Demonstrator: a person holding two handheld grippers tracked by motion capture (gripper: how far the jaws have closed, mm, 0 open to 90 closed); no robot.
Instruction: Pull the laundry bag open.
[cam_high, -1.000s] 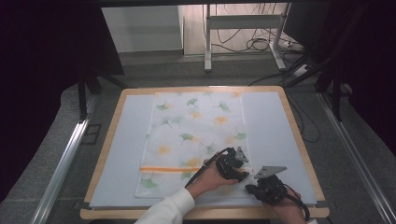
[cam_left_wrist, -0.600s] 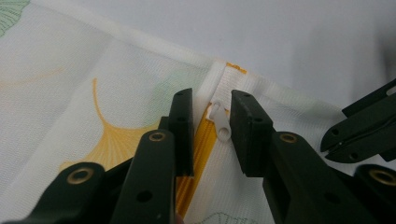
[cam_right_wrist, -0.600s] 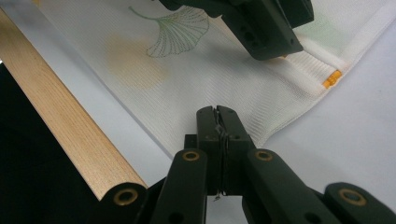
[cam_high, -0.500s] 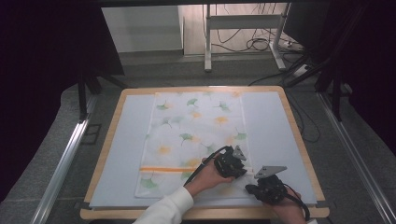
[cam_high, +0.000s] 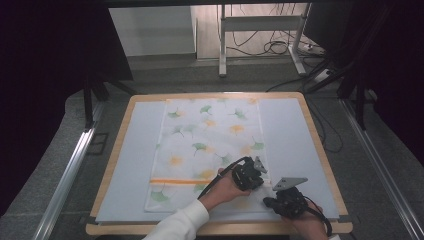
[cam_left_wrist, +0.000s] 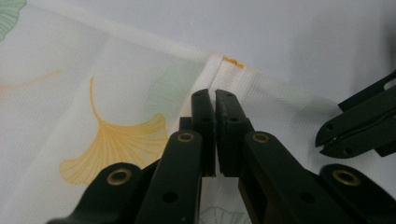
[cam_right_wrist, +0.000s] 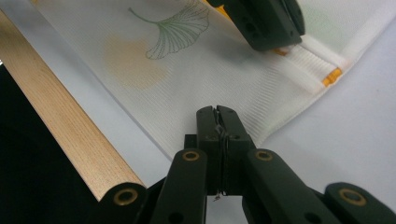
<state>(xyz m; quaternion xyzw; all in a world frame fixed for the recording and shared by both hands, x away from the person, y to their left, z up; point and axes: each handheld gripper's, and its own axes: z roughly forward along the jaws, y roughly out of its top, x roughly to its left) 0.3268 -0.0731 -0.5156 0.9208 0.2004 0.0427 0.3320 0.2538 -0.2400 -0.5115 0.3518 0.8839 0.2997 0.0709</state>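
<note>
A white cloth (cam_high: 210, 140) printed with ginkgo leaves and one orange stripe lies flat on the pale mat (cam_high: 135, 150). My left gripper (cam_high: 258, 179) sits at the cloth's right edge near the stripe. In the left gripper view its jaws (cam_left_wrist: 215, 100) are closed over a raised crease of cloth (cam_left_wrist: 93, 93). My right gripper (cam_high: 268, 200) is at the cloth's near right corner. In the right gripper view its jaws (cam_right_wrist: 216, 114) are closed with a thin white edge of cloth (cam_right_wrist: 210, 60) between them. The left gripper (cam_right_wrist: 261, 23) rests just beyond, and the right gripper (cam_left_wrist: 327, 137) shows at the side.
The table's wooden rim (cam_high: 210, 229) runs close behind both hands, and it also shows in the right gripper view as a wooden rim (cam_right_wrist: 60, 126). Bare mat (cam_high: 295, 130) lies right of the cloth. Cables (cam_high: 280, 47) and a metal stand (cam_high: 222, 40) are on the floor beyond.
The left gripper has shifted very slightly at the cloth's right edge. The right gripper has stayed where it was.
</note>
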